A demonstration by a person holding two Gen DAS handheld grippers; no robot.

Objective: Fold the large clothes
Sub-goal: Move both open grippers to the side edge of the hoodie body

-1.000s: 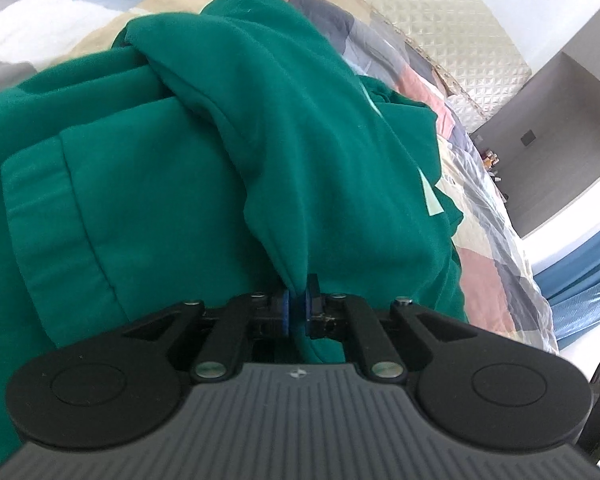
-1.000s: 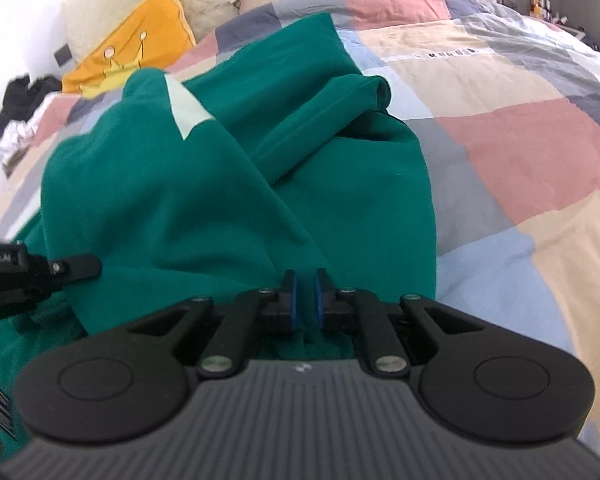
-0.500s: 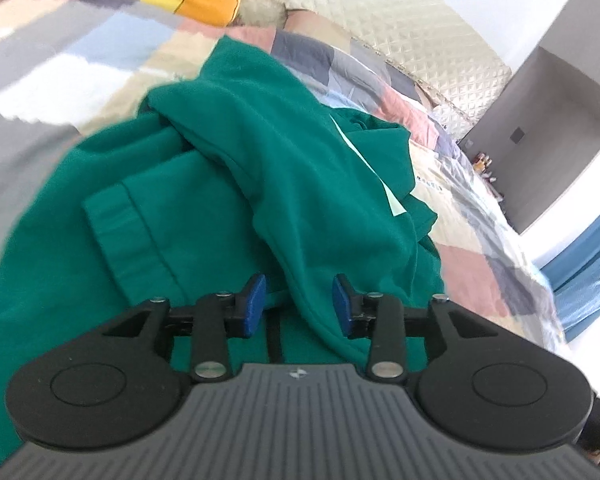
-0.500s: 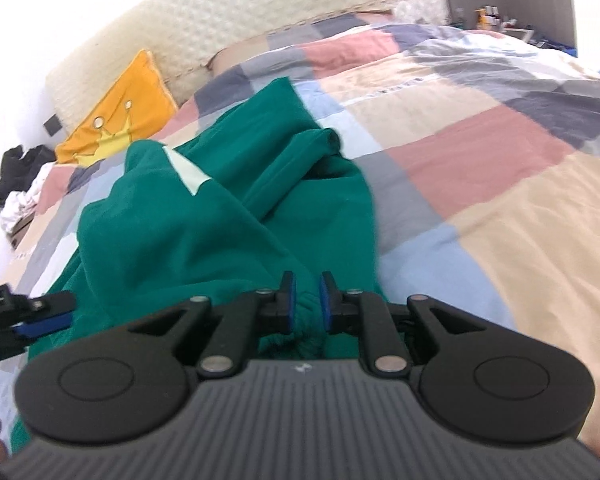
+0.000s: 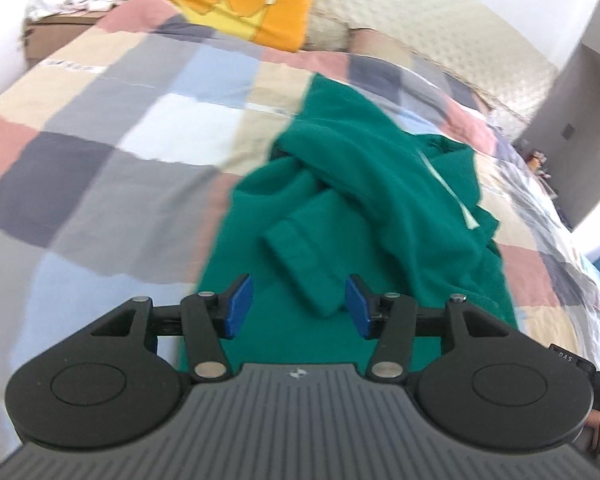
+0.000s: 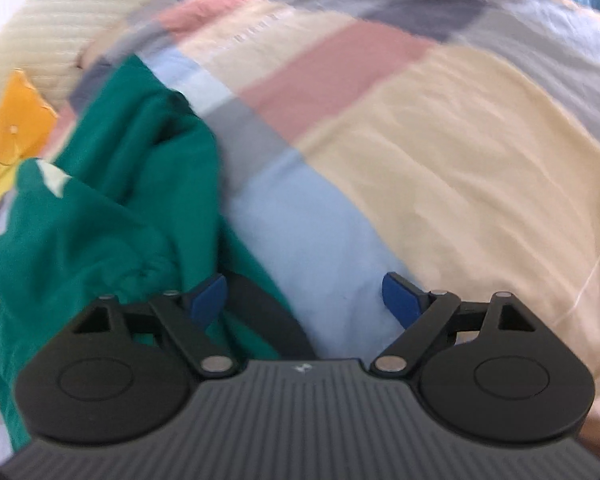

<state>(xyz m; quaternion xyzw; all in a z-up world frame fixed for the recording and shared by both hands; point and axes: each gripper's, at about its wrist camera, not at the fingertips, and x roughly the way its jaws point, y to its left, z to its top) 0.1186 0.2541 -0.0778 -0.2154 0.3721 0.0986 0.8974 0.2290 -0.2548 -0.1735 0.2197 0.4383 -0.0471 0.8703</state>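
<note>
Left wrist view takes in the bed with its patchwork cover, and on it the green sweatshirt, lying in a narrow, rumpled strip that runs away toward the orange pillow at the headboard. One cuffed sleeve lies across the body of the garment. The left gripper hangs above the near hem, its fingers having just been opening, with nothing pinched between them. In the right wrist view the right gripper has also just been opening; its fingers stand wide over the cover beside the sweatshirt's edge, gripping nothing. This looks like a release after a lengthwise fold. Next, I judge, both grippers need to take fresh holds for a crosswise fold.
</note>
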